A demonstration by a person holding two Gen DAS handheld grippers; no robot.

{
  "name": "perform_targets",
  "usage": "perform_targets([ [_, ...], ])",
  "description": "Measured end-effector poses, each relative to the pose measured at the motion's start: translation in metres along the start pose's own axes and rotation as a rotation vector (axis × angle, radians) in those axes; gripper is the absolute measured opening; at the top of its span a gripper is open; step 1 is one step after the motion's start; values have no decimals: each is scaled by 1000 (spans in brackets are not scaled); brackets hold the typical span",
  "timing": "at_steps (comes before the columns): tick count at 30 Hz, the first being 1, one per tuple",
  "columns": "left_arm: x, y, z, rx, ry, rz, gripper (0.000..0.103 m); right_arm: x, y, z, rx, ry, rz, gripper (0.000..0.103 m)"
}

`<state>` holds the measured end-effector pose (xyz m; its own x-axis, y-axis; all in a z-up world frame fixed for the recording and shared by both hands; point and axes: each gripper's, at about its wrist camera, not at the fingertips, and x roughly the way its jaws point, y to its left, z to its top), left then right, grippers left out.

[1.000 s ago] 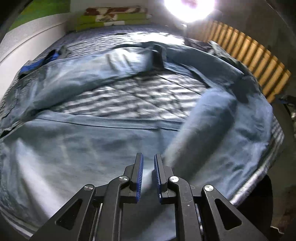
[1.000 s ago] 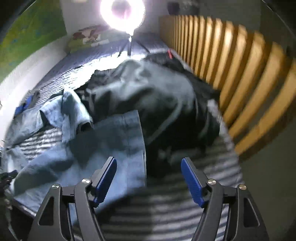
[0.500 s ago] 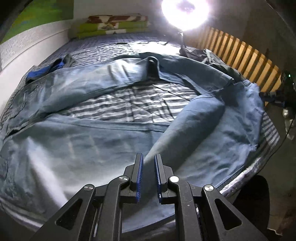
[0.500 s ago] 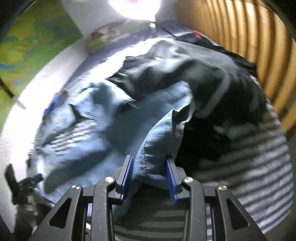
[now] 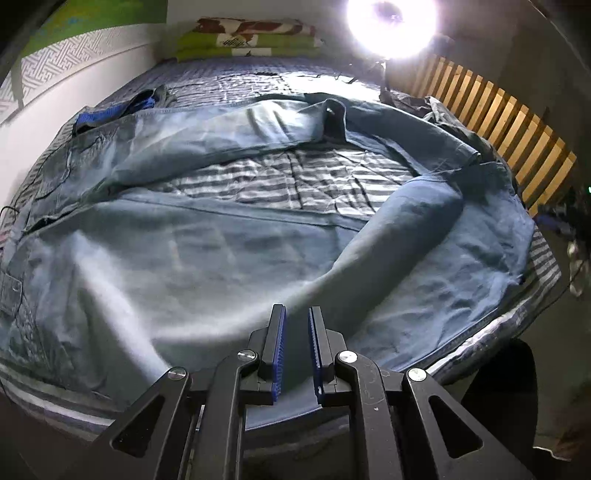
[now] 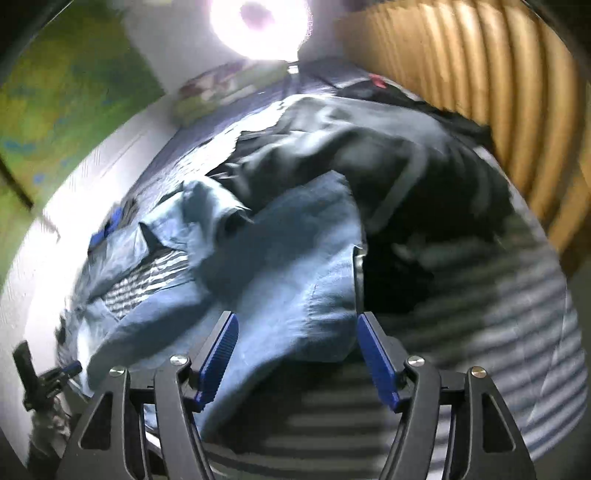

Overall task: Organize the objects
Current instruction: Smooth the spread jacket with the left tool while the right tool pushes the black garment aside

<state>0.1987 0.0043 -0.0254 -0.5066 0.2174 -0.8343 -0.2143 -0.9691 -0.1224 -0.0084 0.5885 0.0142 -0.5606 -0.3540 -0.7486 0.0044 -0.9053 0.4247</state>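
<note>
A pair of blue jeans (image 5: 207, 258) lies spread across the striped bed, legs apart, one leg folded over towards me. My left gripper (image 5: 296, 350) is shut on the near edge of the jeans, with cloth between its blue pads. In the right wrist view the jeans' leg end (image 6: 295, 266) lies rumpled between the open jaws of my right gripper (image 6: 297, 354), which holds nothing. A dark garment (image 6: 406, 177) is heaped beyond the jeans at the right.
A striped quilt (image 5: 295, 181) covers the bed. Folded green blankets (image 5: 251, 40) lie at the far end. A ring light (image 5: 391, 26) glares at the back. A wooden slatted rail (image 5: 498, 122) runs along the right side. A small blue cloth (image 5: 110, 112) lies at the far left.
My right gripper, shut on the jeans' leg end half a second ago, has opened and the cloth has dropped flat. My left gripper stays shut on the jeans.
</note>
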Motion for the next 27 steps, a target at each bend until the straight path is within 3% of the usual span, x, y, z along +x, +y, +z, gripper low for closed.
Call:
perform_targets([
  [4, 3, -8, -2, 17, 7, -12, 13, -7, -35, -20, 100, -46, 0, 64],
  [7, 6, -21, -1, 45, 15, -22, 13, -5, -41, -27, 77, -40, -22, 64],
  [13, 12, -48, 0, 80, 29, -49, 13, 28, 0, -23, -123, 10, -59, 64],
  [18, 11, -64, 0, 114, 34, -68, 13, 39, 50, -10, -288, -28, -77, 64],
  [20, 11, -69, -2, 130, 38, -73, 13, 38, 69, -4, -338, -35, -54, 53],
  [22, 12, -72, -5, 138, 41, -79, 13, 39, 85, 2, -378, -15, -74, 14],
  [24, 13, -75, -7, 146, 45, -85, 13, 38, 95, 5, -409, 2, -118, 9],
  [27, 12, -74, -10, 150, 44, -87, 13, 19, 100, 3, -404, 12, -115, 5],
])
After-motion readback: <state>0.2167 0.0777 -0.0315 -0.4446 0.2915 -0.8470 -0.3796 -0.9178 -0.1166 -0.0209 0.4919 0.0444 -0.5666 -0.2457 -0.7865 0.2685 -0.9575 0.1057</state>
